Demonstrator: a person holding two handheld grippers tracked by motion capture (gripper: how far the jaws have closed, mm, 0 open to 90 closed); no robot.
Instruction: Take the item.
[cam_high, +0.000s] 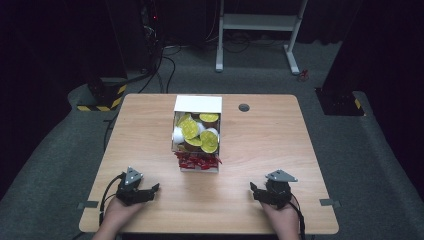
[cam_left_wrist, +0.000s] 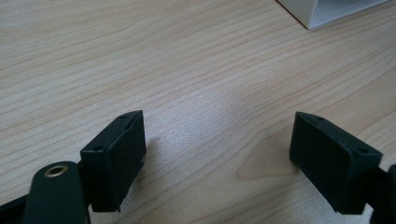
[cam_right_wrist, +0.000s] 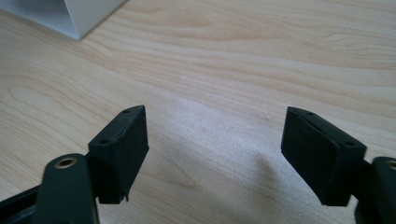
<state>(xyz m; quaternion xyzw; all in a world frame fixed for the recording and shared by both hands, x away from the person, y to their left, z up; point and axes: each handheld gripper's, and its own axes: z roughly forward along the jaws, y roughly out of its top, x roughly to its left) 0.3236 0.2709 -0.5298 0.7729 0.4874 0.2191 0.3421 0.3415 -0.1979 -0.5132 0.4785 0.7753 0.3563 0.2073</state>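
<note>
We find the left gripper (cam_high: 150, 192) resting low at the near left of the pale wood-grain table (cam_high: 270, 145), held in the person's left hand (cam_high: 117, 212), which enters from the bottom edge with the forearm angled slightly inward. Its grey three-cornered plate faces up and its black jaws point toward the table's middle. In the left gripper view, we note the jaws standing wide apart over bare wood, with nothing between them, and a corner of the box (cam_left_wrist: 327, 9) at the upper right.

At the centre of the table we record the open white cardboard box (cam_high: 197, 104), well apart from both grippers. Its far compartment holds small round cups with yellow foil lids (cam_high: 191, 129); its near compartment holds red sachets (cam_high: 196, 161).

At the near right, the right gripper (cam_high: 255, 191) lies in the person's right hand (cam_high: 281, 215), jaws directed leftward and inward. In the right gripper view the jaws gape wide over bare wood, gripping nothing, with the box's corner (cam_right_wrist: 70, 14) at upper left.
</note>
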